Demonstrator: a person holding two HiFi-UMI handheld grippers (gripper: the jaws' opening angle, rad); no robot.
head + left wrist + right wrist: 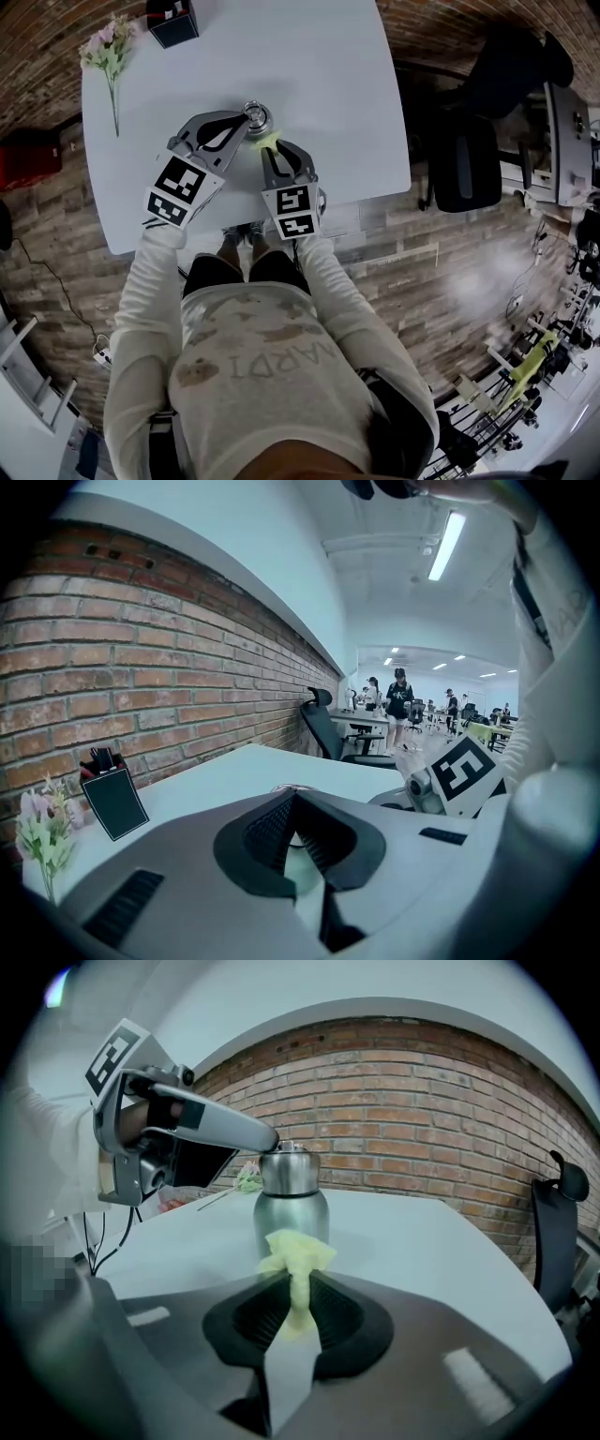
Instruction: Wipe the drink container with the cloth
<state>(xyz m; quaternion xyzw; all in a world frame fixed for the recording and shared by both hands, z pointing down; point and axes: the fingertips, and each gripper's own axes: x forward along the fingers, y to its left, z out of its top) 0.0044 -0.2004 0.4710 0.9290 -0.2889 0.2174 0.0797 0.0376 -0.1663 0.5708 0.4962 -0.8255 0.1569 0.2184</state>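
Observation:
A steel drink bottle (256,116) stands upright on the white table (319,84), near its front edge. My left gripper (242,124) reaches in from the left, its jaws shut at the bottle's cap. In the right gripper view that left gripper (270,1143) rests its tips on the cap of the bottle (291,1204). My right gripper (295,1274) is shut on a bunched yellow cloth (298,1255), which touches the bottle's near side. In the head view the cloth (263,142) shows just ahead of the right gripper (269,148). In the left gripper view only the cap's rim (278,787) shows, beyond the left gripper (293,799).
A flower sprig (108,52) lies at the table's far left, beside a dark pen holder (172,21). A black office chair (469,141) stands off the table's right side. A brick wall runs along the far edge.

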